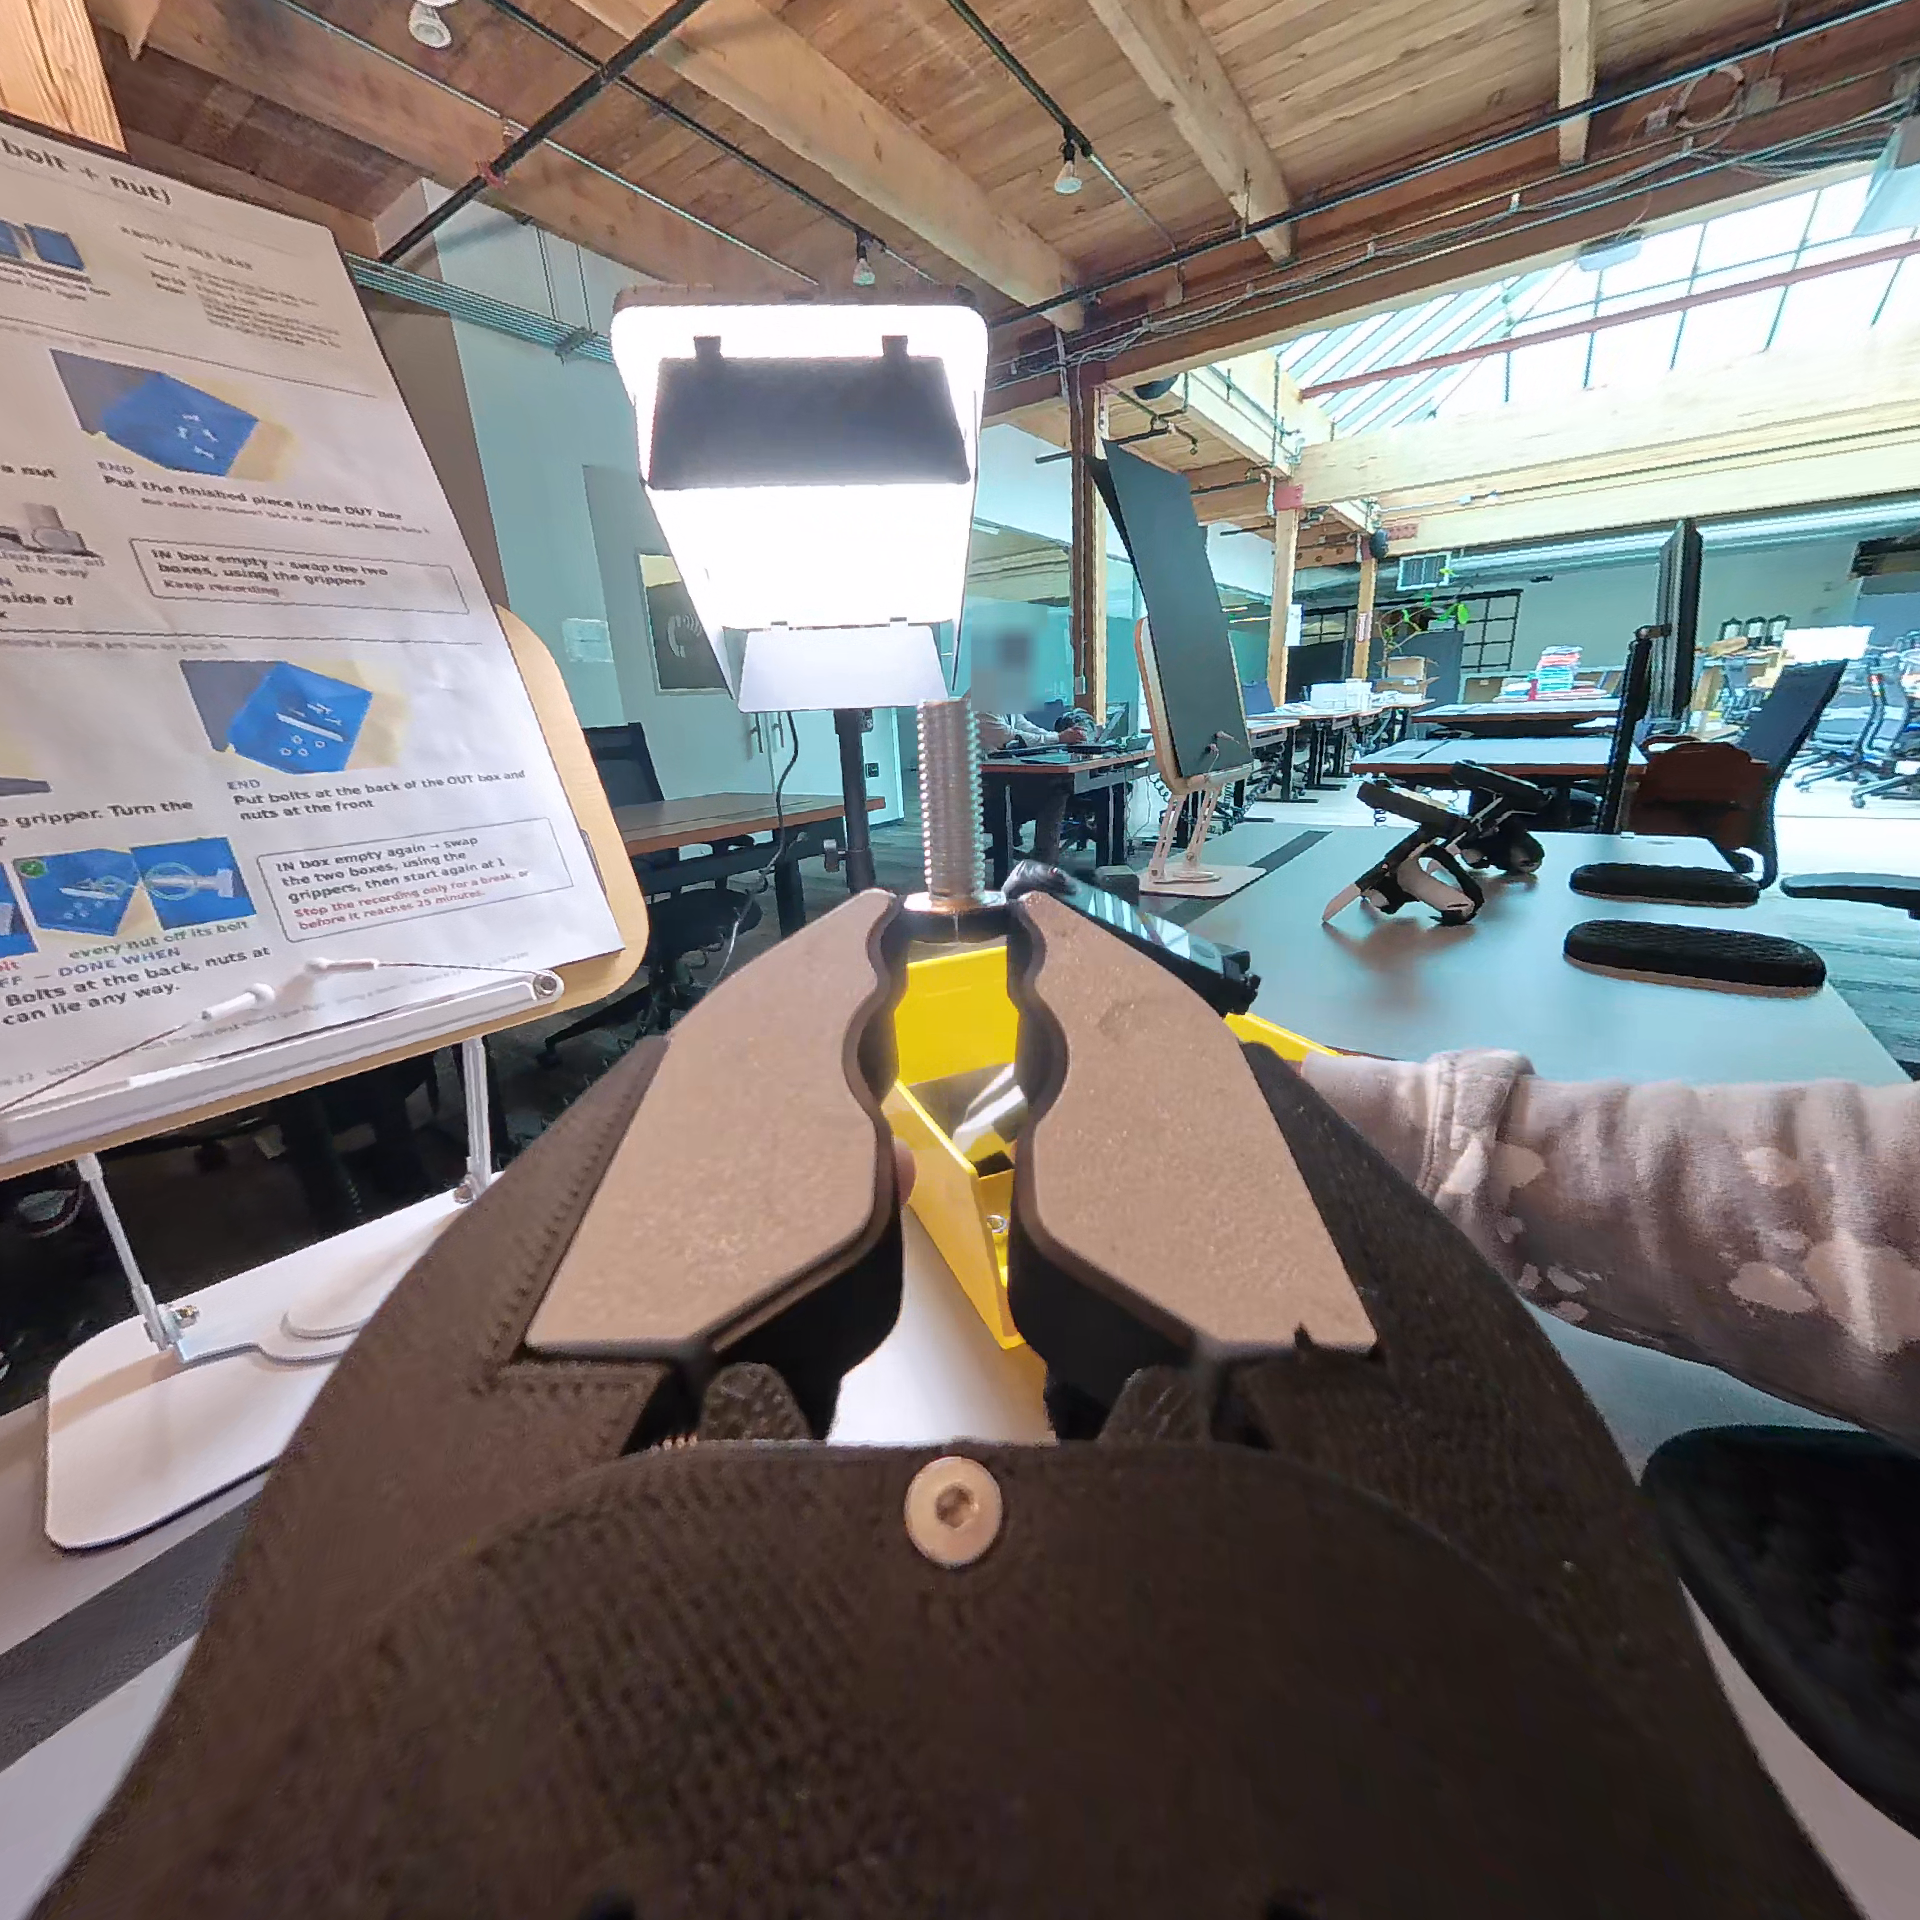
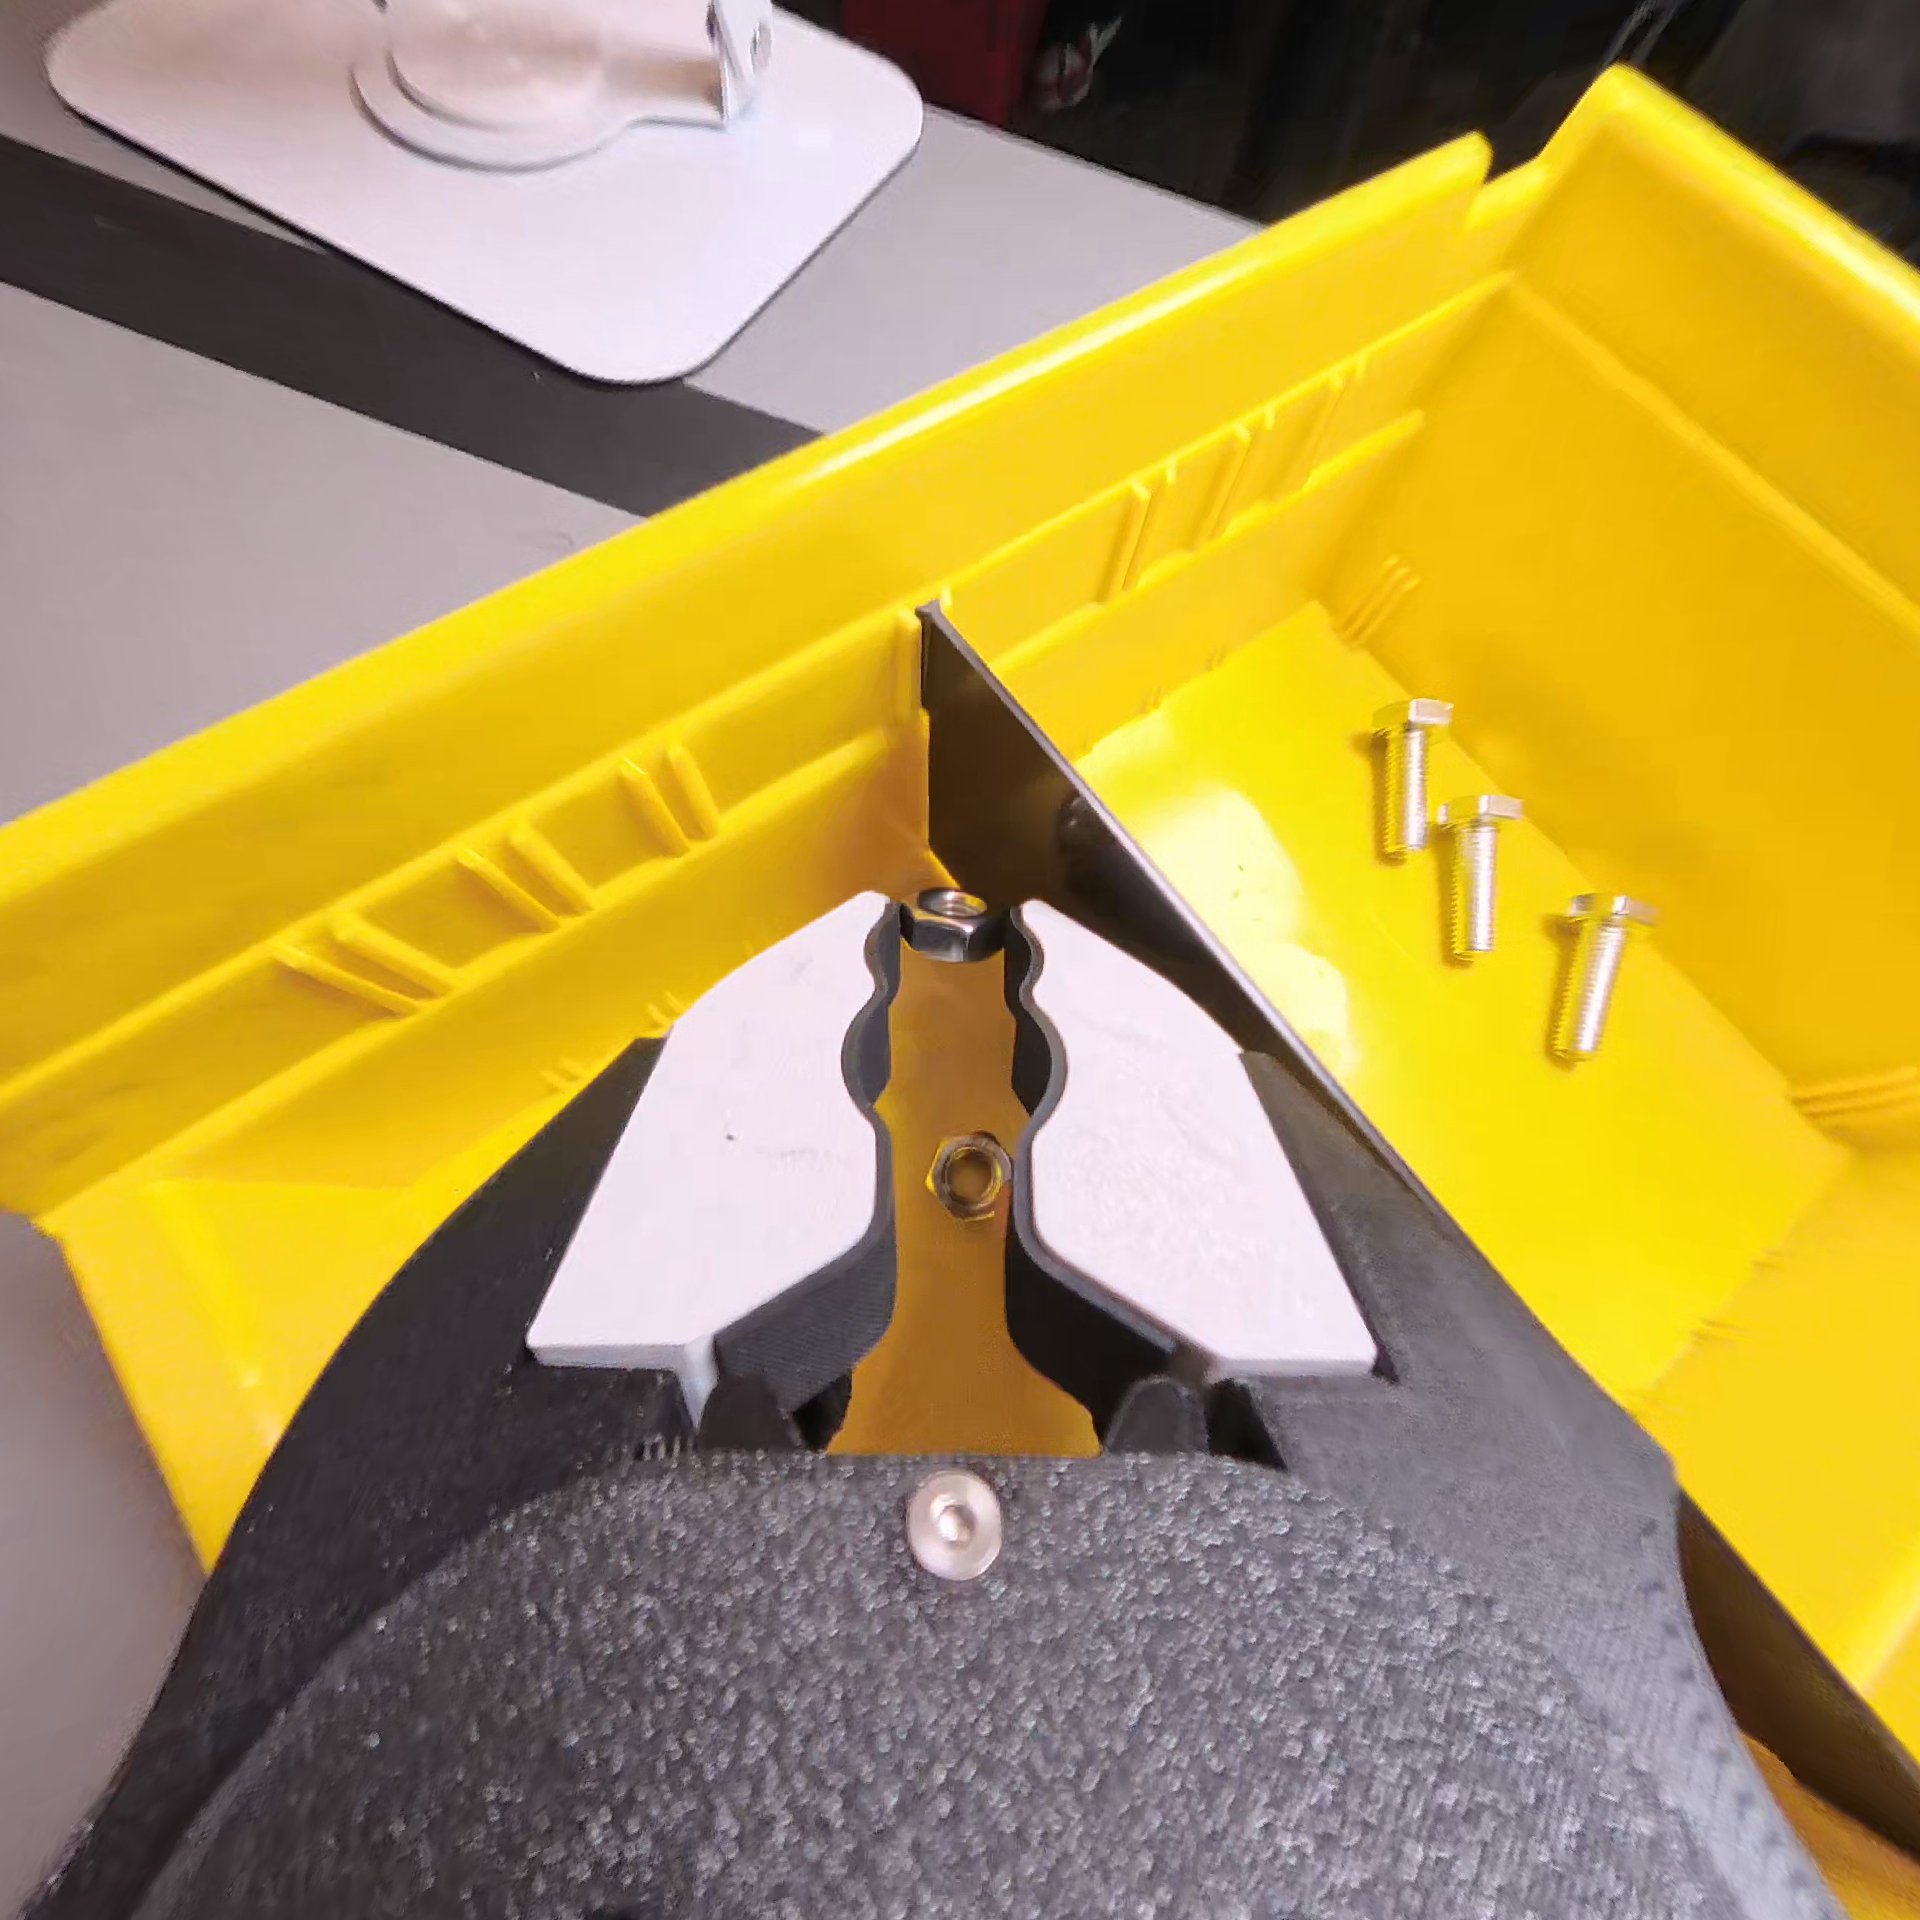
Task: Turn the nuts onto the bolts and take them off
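My left fingers (image 1: 1164,1122) are clenching the head of a bolt (image 1: 949,800), and its threaded shank is standing upright above the tips of the left gripper (image 1: 951,920), in front of a bright lamp (image 1: 805,499). My right fingers (image 2: 1153,1164) are pinching a nut (image 2: 944,928) at their very tips, inside the front compartment of the bin (image 2: 644,665), so the right gripper (image 2: 948,930) is closed on it close to the bin's long wall and the near end of the divider (image 2: 1039,810). I am working over a grey table (image 2: 208,582) crossed by a dark stripe (image 2: 343,343); the yellow bin is sitting on it, and in the left view a slice of the bin is showing between and below my fingers. An instruction sheet (image 1: 239,644) is leaning on a stand at my left, with the stand's white base (image 2: 582,177) resting on the table just beyond the bin. A patterned sleeve (image 1: 1662,1195) is reaching in from the right of the left view. The black divider is splitting the bin in two. In the far compartment three bolts (image 2: 1470,873) are lying near one another, heads pointing away from me, apart from the walls. A second nut (image 2: 972,1174) is lying flat on the bin floor, seen between my right fingers and free of them.
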Demonstrator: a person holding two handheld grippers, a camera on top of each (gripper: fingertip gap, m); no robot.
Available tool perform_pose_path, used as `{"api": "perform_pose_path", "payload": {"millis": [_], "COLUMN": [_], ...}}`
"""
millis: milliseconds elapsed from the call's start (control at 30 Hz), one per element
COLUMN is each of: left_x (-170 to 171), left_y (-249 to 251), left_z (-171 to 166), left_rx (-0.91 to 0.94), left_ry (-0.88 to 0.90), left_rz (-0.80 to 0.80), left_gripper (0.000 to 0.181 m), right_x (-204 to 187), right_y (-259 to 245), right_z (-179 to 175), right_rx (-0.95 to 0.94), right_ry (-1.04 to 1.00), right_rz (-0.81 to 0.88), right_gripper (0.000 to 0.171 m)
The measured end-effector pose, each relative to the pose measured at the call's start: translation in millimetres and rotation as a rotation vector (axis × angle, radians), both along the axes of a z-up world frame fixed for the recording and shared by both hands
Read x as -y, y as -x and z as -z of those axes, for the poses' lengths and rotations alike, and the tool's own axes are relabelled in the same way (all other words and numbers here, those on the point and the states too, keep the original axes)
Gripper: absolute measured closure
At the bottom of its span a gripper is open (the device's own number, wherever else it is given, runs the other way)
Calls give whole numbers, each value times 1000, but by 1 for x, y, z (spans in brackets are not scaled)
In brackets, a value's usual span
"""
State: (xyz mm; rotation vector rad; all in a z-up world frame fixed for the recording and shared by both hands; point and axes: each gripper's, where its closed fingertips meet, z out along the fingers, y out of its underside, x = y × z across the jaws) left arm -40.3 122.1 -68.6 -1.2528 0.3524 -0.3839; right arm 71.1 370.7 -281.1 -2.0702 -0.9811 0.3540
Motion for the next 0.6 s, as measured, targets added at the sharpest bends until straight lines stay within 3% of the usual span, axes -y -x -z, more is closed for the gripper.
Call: {"api": "perform_pose_path", "payload": {"millis": [200, 333, 467, 600], "left_x": [-5, -9, -11, -14], "left_y": [5, 1, -3, -9], "left_z": [5, 13, 19, 28], "left_rx": [7, 0, -15, -35], "left_ry": [21, 48, 67, 105], "left_rz": [2, 16, 24, 50], "left_gripper": [163, 163, 163, 163], "right_x": [10, 26, 38, 56], "right_y": [-13, -27, -27, -4], "right_z": [32, 31, -5, -79], "right_rx": [183, 282, 266, 52], "right_ry": [131, 232, 195, 30], "right_rz": [26, 46, -3, -129], "right_gripper": [151, 140, 140, 142]}}
